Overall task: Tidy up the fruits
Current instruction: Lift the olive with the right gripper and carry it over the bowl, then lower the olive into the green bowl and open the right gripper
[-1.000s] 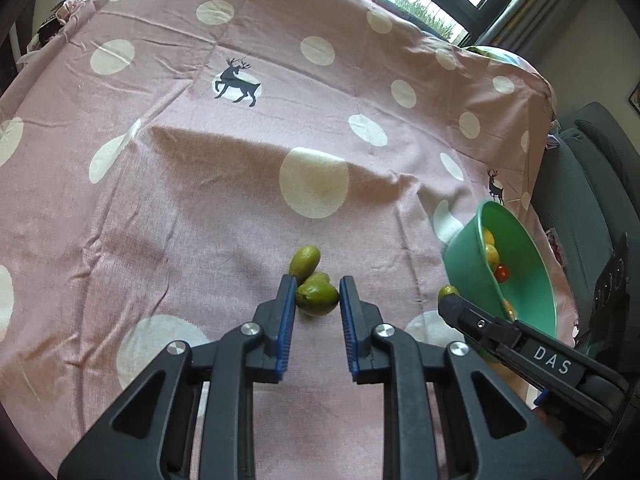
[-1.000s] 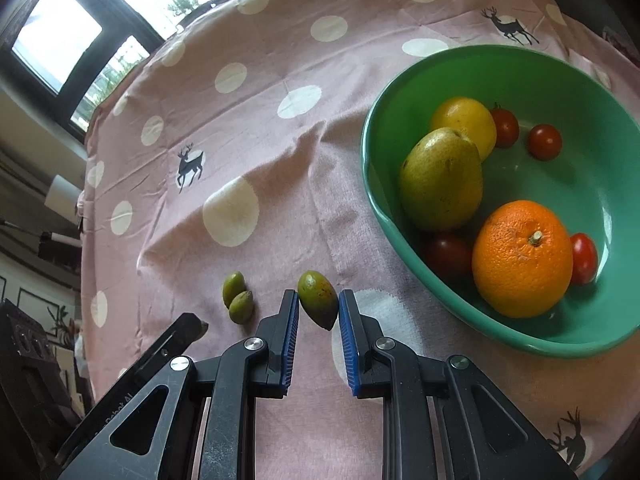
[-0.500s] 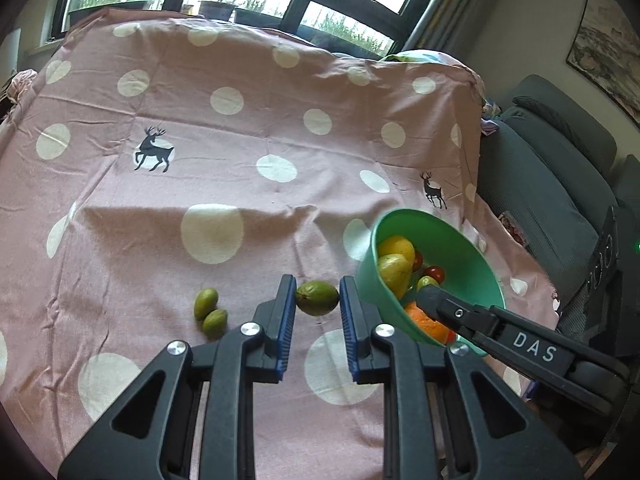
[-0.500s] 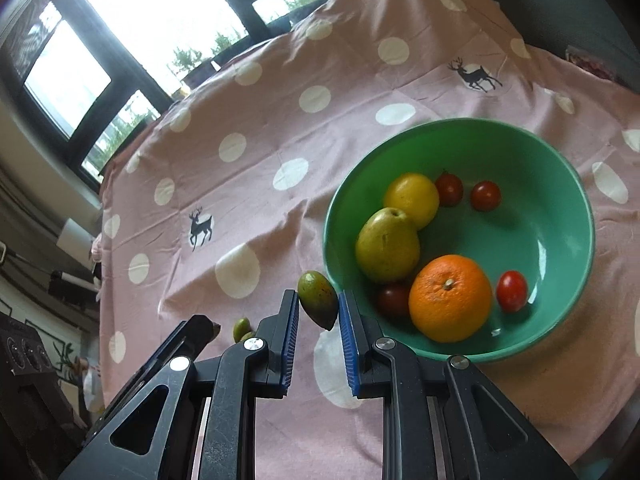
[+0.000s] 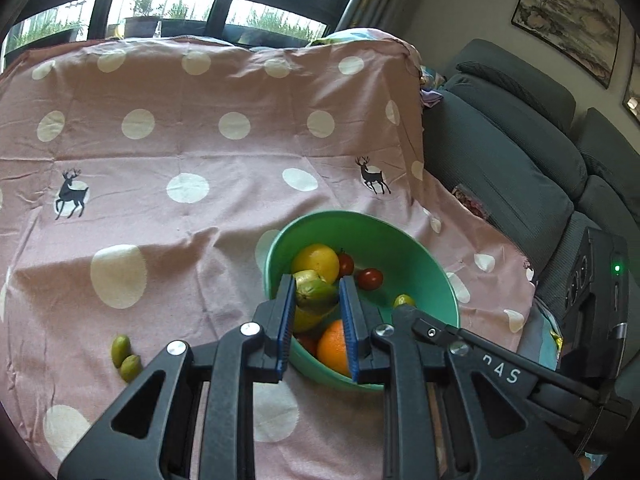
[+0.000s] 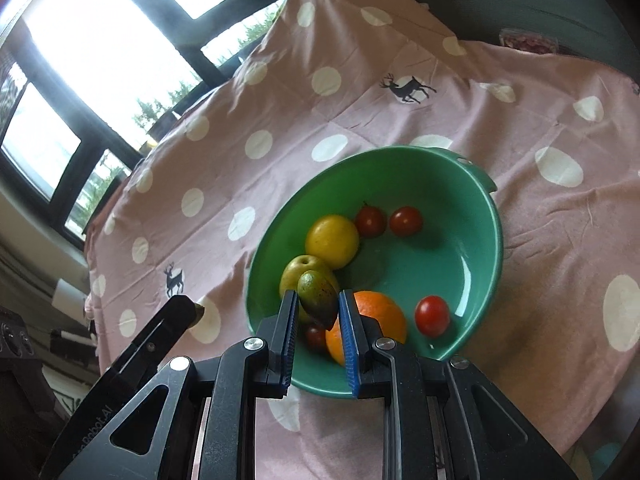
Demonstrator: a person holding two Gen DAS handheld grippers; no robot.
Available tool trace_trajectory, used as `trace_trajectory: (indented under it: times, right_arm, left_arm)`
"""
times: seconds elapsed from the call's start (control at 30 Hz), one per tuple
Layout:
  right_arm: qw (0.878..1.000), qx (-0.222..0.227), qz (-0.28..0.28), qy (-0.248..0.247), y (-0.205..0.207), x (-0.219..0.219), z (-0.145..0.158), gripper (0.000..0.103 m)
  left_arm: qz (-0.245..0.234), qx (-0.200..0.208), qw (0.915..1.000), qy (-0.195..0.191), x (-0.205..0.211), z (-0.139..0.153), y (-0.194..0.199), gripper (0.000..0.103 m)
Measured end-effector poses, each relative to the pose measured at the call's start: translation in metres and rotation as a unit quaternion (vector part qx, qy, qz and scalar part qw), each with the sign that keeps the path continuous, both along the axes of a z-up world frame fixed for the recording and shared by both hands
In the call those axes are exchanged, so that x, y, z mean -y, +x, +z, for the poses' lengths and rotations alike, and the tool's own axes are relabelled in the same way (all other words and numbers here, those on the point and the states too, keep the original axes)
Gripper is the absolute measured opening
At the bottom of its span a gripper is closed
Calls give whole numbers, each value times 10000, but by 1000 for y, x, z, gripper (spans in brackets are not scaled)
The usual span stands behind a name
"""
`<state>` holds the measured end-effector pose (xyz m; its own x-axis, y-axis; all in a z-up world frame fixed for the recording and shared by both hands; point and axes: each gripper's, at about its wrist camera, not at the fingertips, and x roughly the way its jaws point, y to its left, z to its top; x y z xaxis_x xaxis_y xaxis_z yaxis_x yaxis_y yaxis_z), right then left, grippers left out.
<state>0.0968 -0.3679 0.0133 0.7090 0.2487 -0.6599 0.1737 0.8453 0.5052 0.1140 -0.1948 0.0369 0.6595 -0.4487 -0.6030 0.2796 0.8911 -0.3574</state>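
Observation:
My left gripper (image 5: 316, 297) is shut on a small green fruit (image 5: 318, 293) and holds it above the near side of the green bowl (image 5: 424, 252). My right gripper (image 6: 319, 300) is shut on another small green fruit (image 6: 318, 293), also above the bowl (image 6: 480, 216). The bowl holds a yellow citrus (image 6: 332, 241), a green pear (image 6: 292, 272), an orange (image 6: 380, 312) and several cherry tomatoes (image 6: 432, 315). Two small green fruits (image 5: 125, 357) lie on the pink cloth to the bowl's left. The right gripper's tip (image 5: 404, 302), with its fruit, shows in the left wrist view.
The pink polka-dot cloth (image 5: 192, 152) with deer prints covers the table. A grey sofa (image 5: 520, 152) stands to the right, close to the table edge. Windows (image 5: 168, 0) lie behind the table. The left gripper's finger (image 6: 176, 312) shows in the right wrist view.
Both grippers have lifted their green fruits off the cloth and moved over the bowl. The two other green fruits stay on the cloth.

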Motion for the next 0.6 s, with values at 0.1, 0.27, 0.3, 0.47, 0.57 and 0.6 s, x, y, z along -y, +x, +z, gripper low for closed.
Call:
trace_trajectory:
  times: [0.1,0.27,0.3,0.47,0.57,0.6]
  right_arm:
    - [9998,-118,-176,-14,0,10,-6,22]
    - [9995,-171,-235,78,1,18,-11,22]
    - [9995,-179,-255,65,1,20,-12,22]
    - [9990,-244,-357,90,1,26,-17,22]
    - [9989,-277,-371,115,2,28,-19,22]
    - [9988,-280,-390,125,1,29,-20,22]
  left_arm:
    - [-105,-211,9997,-117,11,-10,8,21]
    - [-264,-243,9993,-101,29,-15,9,22]
    - [-280,-224,9993,-73,31,-16,9,21]
    - [-363,-345,9987,-95,35,-23,14,22]
    - [-375,-419,9984,-97,38,-27,17,22]
    - [-394,-435,9982,-98,39,-28,17,22]
